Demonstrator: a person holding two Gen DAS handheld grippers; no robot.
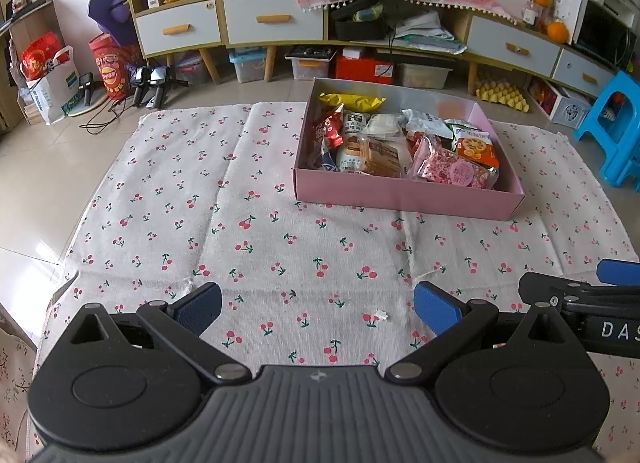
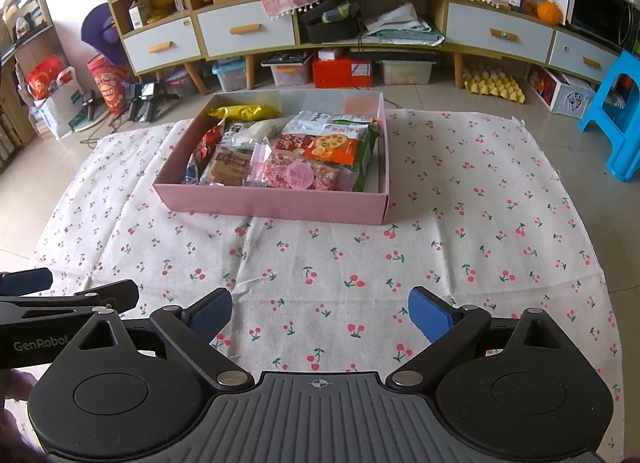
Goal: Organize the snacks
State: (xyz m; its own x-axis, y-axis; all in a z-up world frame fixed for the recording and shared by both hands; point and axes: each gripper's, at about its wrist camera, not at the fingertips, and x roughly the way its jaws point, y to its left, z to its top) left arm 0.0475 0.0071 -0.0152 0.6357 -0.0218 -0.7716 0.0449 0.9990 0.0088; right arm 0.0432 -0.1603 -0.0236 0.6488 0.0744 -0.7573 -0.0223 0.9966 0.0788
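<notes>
Legible text: "GenRobot" in white on the black body of the left gripper, seen from the right wrist view. "DAS", cut off at frame edge, on the right gripper, left wrist view. Snack wrapper print in the pink box: too small to read.

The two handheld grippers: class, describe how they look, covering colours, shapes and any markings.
Both the left gripper and right gripper have black linkage arms, round black hubs, a ribbed grey body and blue textured pads. White lettering reads "GenRobot" on the left and "DAS" on the right.
</notes>
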